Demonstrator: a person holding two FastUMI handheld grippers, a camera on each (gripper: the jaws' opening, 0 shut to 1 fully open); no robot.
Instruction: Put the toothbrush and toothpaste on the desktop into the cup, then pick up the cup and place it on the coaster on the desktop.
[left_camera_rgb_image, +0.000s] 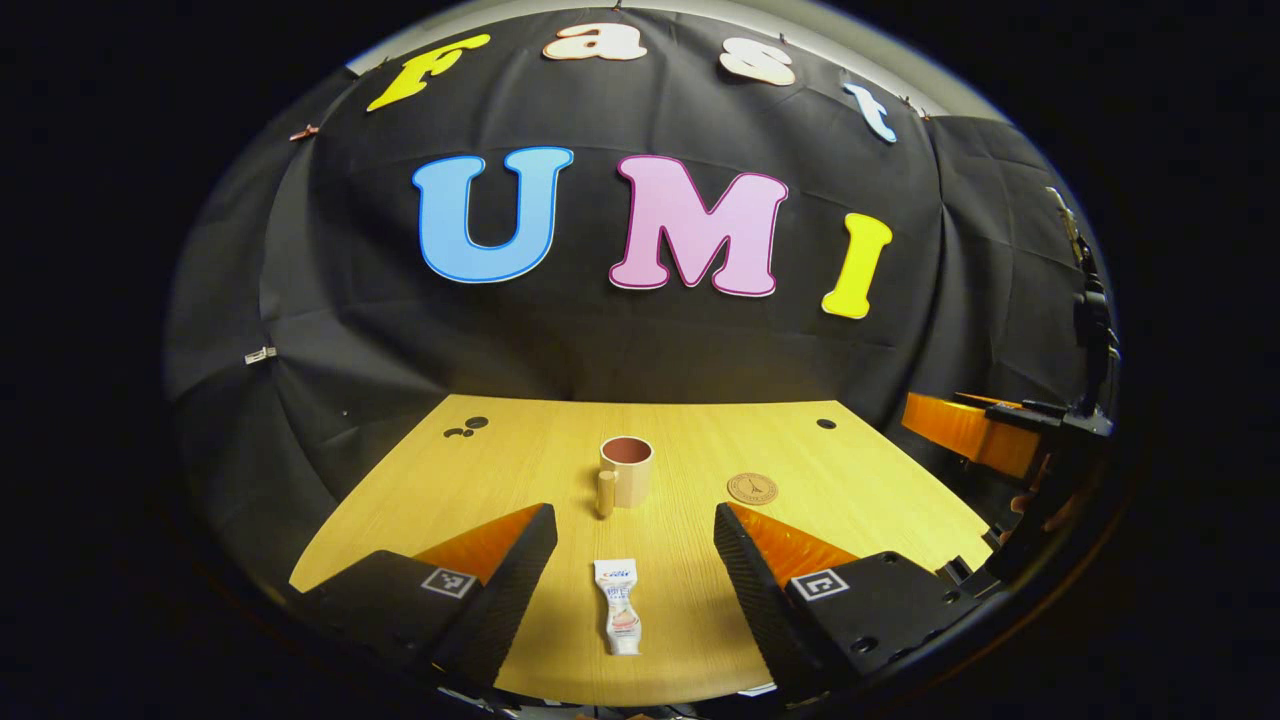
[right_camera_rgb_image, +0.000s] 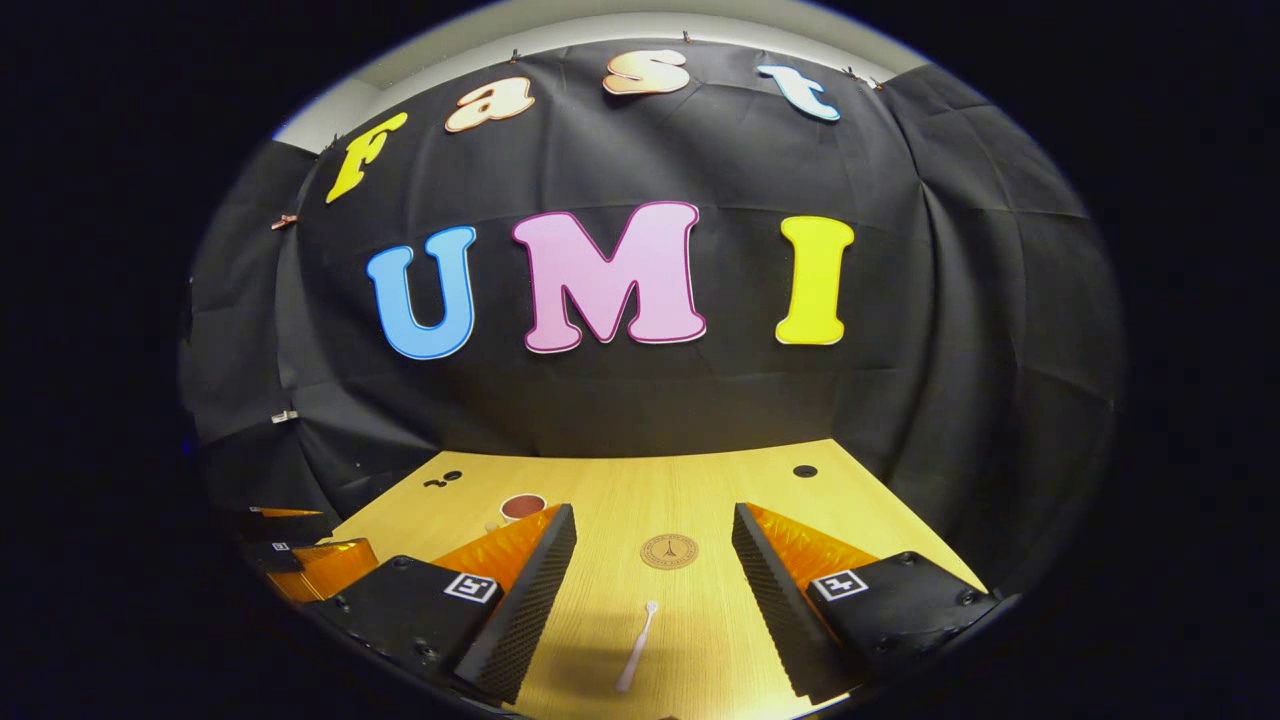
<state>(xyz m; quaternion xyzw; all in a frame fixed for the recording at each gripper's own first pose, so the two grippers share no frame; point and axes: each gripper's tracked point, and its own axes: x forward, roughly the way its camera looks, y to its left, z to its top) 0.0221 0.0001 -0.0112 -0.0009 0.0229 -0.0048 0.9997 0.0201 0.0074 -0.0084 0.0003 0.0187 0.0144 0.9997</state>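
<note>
Here both grippers are hovering with fingers spread wide, gripping nothing.

The left gripper (left_camera_rgb_image: 635, 540) is framing the toothpaste (left_camera_rgb_image: 620, 606), lying flat at 6 o'clock of the cup (left_camera_rgb_image: 627, 470); the coaster (left_camera_rgb_image: 752, 488) is sitting at the cup's 3 o'clock with bare desktop (left_camera_rgb_image: 860, 500) running to the edges. The right gripper (right_camera_rgb_image: 655, 545) is straddling the toothbrush (right_camera_rgb_image: 637, 648), lying at 6 o'clock of the coaster.

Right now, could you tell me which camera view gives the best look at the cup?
The left gripper view: the cup stands upright near mid-desk, whole, with its handle, beyond the toothpaste. In the right gripper view the cup shows just its rim and opening, the rest hidden behind that gripper's finger.
</note>
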